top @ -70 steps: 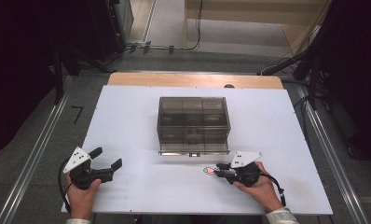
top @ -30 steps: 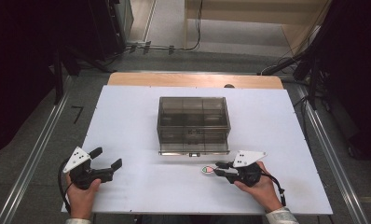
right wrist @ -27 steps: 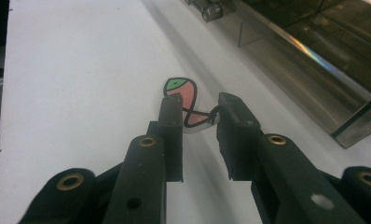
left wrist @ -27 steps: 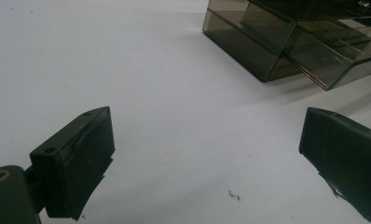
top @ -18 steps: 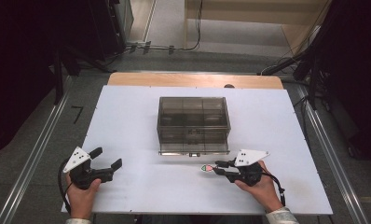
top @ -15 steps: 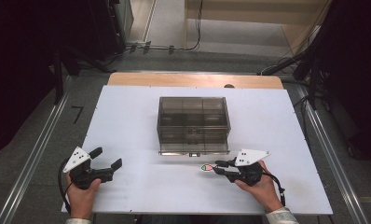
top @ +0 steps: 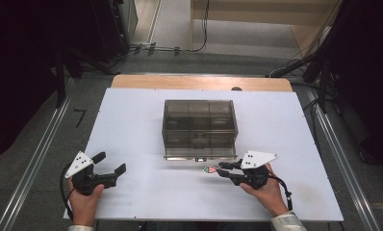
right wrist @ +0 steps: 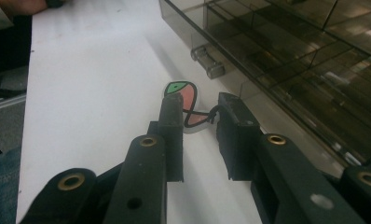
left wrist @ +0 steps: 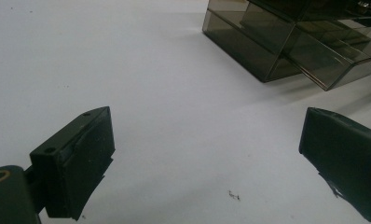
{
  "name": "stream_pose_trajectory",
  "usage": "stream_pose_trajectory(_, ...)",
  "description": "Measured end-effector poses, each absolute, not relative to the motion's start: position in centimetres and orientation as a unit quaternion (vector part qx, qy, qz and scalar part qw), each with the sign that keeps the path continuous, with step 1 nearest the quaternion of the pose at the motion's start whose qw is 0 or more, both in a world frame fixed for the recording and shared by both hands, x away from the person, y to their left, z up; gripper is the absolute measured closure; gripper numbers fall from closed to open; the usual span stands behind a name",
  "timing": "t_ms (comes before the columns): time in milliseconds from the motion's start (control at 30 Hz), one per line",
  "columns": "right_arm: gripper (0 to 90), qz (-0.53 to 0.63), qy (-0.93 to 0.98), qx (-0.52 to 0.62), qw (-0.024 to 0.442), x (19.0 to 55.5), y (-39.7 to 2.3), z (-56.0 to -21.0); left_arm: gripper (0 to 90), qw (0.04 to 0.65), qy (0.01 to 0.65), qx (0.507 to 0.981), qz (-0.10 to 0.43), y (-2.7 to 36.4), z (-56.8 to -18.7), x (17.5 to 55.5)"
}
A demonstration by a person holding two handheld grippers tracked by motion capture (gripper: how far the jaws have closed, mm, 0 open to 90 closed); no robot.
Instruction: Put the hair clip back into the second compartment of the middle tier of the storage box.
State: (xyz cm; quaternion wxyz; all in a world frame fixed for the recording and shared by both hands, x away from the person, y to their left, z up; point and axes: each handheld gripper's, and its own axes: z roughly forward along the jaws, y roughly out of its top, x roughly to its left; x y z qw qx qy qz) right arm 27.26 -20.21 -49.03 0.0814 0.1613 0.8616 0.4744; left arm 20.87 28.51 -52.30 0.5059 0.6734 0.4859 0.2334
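Right gripper (top: 222,168) lies low over the white table (top: 132,120), at about 5 o'clock from the smoky clear box (top: 199,127), jaws pointing toward 9 o'clock. In the right gripper view its jaws stand a narrow gap apart with a small flat tag (right wrist: 186,105), pink with a green tip and black outline, lying on the table between the tips; a thin black string runs from the tag to the right-hand jaw. Whether the jaws pinch the tag or only bracket it, cannot tell. Right hand (top: 266,190) wraps the handle from the 5 o'clock side, forearm entering from the bottom edge, pale sleeve cuff showing.

Left gripper (top: 111,163) sits at 7 o'clock from the box, well apart from it, jaws spread wide and empty, aimed toward 2 o'clock. Left hand (top: 83,202) grips from below, wrist straight. Left gripper view: bare table between the jaws, box corner at upper right.

Tag lies just beside the box's front edge, near its small latch (right wrist: 207,60).
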Motion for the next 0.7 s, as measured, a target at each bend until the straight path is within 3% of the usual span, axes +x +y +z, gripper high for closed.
stream_pose_trajectory(700, 70.6, 0.501, 0.843, 0.171, 0.099, 29.8, -17.4, -46.9, 3.8, 0.506, 0.485, 0.674, 0.233, 28.5, -52.3, 20.9)
